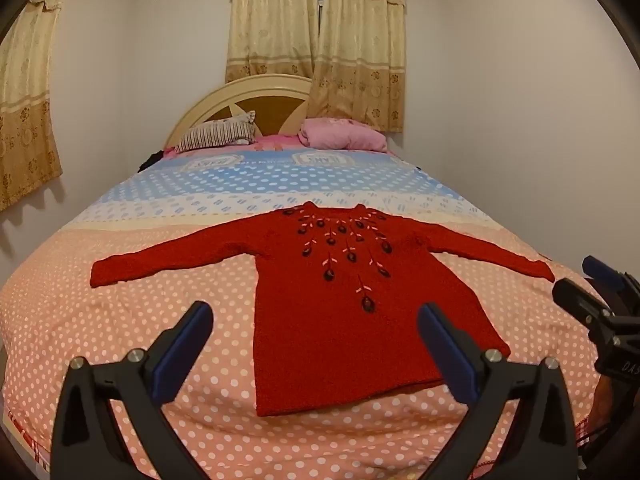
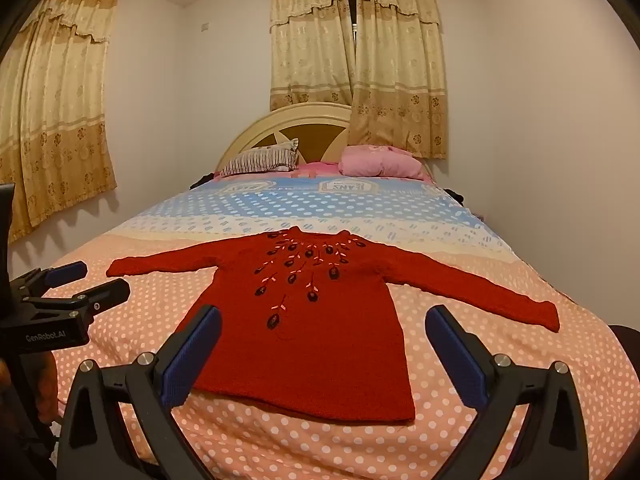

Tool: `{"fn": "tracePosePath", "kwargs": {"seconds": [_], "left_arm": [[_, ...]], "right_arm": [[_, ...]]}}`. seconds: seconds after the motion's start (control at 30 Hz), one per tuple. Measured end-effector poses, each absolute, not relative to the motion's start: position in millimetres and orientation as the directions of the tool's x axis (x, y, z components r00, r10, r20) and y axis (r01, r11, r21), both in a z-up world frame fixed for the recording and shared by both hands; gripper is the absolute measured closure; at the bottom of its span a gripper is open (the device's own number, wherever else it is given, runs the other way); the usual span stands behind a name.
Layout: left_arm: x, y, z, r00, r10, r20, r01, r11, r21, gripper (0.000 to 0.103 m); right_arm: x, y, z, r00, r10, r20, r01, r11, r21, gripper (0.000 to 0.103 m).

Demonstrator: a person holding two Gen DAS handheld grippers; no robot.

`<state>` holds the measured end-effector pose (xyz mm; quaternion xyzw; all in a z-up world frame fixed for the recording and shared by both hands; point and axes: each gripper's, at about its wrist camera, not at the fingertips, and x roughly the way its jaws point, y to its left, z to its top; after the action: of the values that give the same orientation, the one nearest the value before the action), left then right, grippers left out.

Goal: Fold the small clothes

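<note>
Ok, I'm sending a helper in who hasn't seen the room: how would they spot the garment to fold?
Start at the bed with the polka-dot cover under the curtained window. On its peach near end lies a red knitted sweater, spread flat with both sleeves out. Dark embroidered flowers fanning from its neck set it apart from the striped pillow and pink pillow by the headboard.

The bed (image 1: pixel 132 344) carries a polka-dot cover, pink at the near end, then a pale band, then blue toward the far end. A red sweater (image 1: pixel 332 320) lies flat on the pink part, front up, hem near, neck far, both sleeves spread out left and right. At the far end, against the headboard (image 1: pixel 224 100), a striped pillow (image 1: pixel 218 136) lies on the left and a pink bundle (image 1: pixel 344 136), perhaps a pillow or a folded blanket, on the right. Something dark (image 1: pixel 150 160) sits at the far left edge, too small to tell.
</note>
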<state>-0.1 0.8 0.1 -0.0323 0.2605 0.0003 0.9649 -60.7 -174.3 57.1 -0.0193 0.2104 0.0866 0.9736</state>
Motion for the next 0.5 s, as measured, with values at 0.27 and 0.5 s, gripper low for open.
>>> {"fn": "tracePosePath", "kwargs": {"seconds": [0.27,0.5], "left_arm": [[-1.2,-2.6,4.6,0.874,-0.002,-0.487,-0.018,0.999,-0.037,0.000],[-0.3,-2.5,4.0,0.876,0.000,-0.482,-0.019,0.999,-0.035,0.000]], "right_arm": [[-58.5,-180.6,49.7,0.892,0.162,-0.423,-0.176,0.984,0.006,0.001],[-54.7,-181.8,46.3,0.885,0.155,-0.438,-0.176,0.984,-0.007,0.001]]}}
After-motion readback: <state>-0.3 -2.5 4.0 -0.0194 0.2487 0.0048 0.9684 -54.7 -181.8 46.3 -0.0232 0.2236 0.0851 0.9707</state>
